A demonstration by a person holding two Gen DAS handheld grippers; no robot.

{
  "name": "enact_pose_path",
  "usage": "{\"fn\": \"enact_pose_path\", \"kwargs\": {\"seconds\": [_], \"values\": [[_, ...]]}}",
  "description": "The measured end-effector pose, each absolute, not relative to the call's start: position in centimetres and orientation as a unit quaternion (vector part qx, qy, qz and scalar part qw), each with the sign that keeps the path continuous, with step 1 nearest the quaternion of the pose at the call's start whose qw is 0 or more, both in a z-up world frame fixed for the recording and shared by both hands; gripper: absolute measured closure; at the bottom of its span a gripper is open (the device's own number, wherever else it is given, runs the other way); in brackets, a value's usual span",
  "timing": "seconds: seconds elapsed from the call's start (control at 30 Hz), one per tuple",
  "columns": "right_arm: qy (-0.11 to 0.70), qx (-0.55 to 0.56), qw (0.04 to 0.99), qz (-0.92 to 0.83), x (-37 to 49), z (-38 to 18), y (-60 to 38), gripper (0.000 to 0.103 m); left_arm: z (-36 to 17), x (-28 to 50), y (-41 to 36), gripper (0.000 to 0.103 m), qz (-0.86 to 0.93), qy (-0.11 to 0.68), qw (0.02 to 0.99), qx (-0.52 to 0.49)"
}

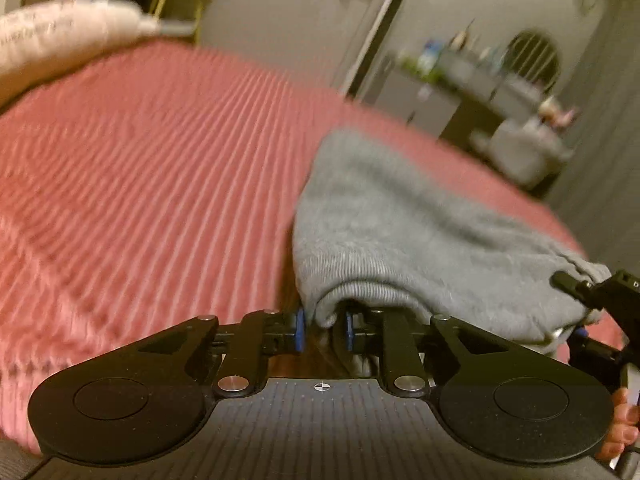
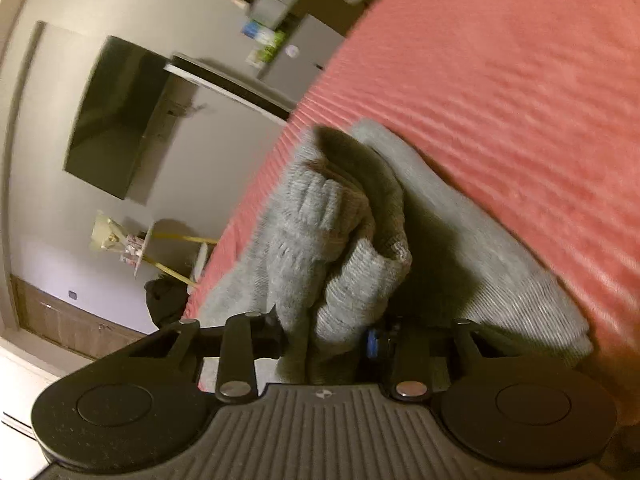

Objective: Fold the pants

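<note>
Grey knit pants [image 1: 408, 232] lie on a red ribbed bedspread [image 1: 160, 168]. My left gripper [image 1: 323, 326] is shut on the ribbed waistband edge of the pants, near the bed's front edge. My right gripper [image 2: 328, 336] is shut on a bunched ribbed fold of the same pants [image 2: 340, 248]; its body also shows at the right edge of the left wrist view [image 1: 600, 296], holding the other end of the waistband. The rest of the pants [image 2: 480, 248] trails over the bedspread [image 2: 520, 80].
A white pillow [image 1: 52, 36] lies at the far left of the bed. A shelf with bottles [image 1: 480, 68] and a dark wall screen [image 2: 116, 116] stand beyond the bed. A small side table [image 2: 140, 244] is near the bed's far corner.
</note>
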State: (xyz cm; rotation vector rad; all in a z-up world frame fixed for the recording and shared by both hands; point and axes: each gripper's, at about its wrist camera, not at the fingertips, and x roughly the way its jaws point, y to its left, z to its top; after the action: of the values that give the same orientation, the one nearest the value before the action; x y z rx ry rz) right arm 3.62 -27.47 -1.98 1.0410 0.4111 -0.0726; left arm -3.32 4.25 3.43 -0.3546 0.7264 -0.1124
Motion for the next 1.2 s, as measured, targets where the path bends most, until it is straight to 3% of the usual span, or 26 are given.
{"fn": "enact_pose_path", "kwargs": {"seconds": [0.1,0.17,0.2,0.27,0.3,0.47,0.6,0.67,0.73,0.83,0.9,1.0,1.07,1.2], "values": [[0.131,0.505,0.853,-0.008,1.7,-1.1,-28.7,0.071,3.9,-4.2,3.7,0.081,-0.072,0.342,0.925,-0.149],[0.137,0.483,0.864,-0.036,1.2,-1.3,-29.5,0.069,3.5,-3.8,2.8,0.070,-0.064,0.373,0.918,-0.119],[0.170,0.467,0.866,-0.061,1.5,-1.7,-29.8,0.065,3.3,-3.7,2.3,0.064,-0.047,0.385,0.916,-0.102],[0.256,0.512,0.816,-0.079,2.7,-3.9,-30.9,0.040,3.0,-3.4,2.0,0.049,-0.010,0.402,0.911,-0.089],[0.259,0.530,0.804,-0.076,2.7,-4.4,-31.2,0.040,3.1,-3.5,2.1,0.044,-0.001,0.403,0.910,-0.096],[0.209,0.488,0.838,-0.127,-0.2,-1.3,-32.1,0.025,5.4,-5.6,2.3,0.045,-0.017,0.387,0.916,-0.106],[0.156,0.380,0.894,-0.178,-1.9,2.3,-31.4,0.030,7.6,-6.5,1.9,0.027,-0.031,0.325,0.942,-0.080],[0.151,0.349,0.916,-0.124,-0.7,2.9,-30.0,0.058,7.8,-5.0,0.7,0.027,-0.052,0.304,0.949,-0.068],[0.173,0.323,0.927,-0.080,1.4,2.6,-28.3,0.067,6.9,-2.9,-0.8,0.027,-0.069,0.300,0.950,-0.049],[0.249,0.270,0.929,-0.045,5.1,1.3,-25.8,0.070,4.1,1.0,-2.9,0.027,-0.067,0.336,0.939,-0.017],[0.317,0.237,0.916,-0.066,7.2,0.8,-25.0,0.073,0.8,3.9,-4.0,0.023,-0.034,0.416,0.909,0.021],[0.340,0.203,0.915,-0.073,8.2,0.8,-24.3,0.076,0.2,5.7,-2.7,0.025,-0.028,0.453,0.888,-0.072],[0.343,0.193,0.916,-0.075,8.6,0.9,-24.4,0.074,1.6,6.3,-2.6,0.035,-0.021,0.438,0.895,-0.077],[0.340,0.204,0.915,-0.069,8.0,-0.3,-23.5,0.070,4.0,9.1,-5.5,0.028,-0.036,0.370,0.928,-0.008]]}}
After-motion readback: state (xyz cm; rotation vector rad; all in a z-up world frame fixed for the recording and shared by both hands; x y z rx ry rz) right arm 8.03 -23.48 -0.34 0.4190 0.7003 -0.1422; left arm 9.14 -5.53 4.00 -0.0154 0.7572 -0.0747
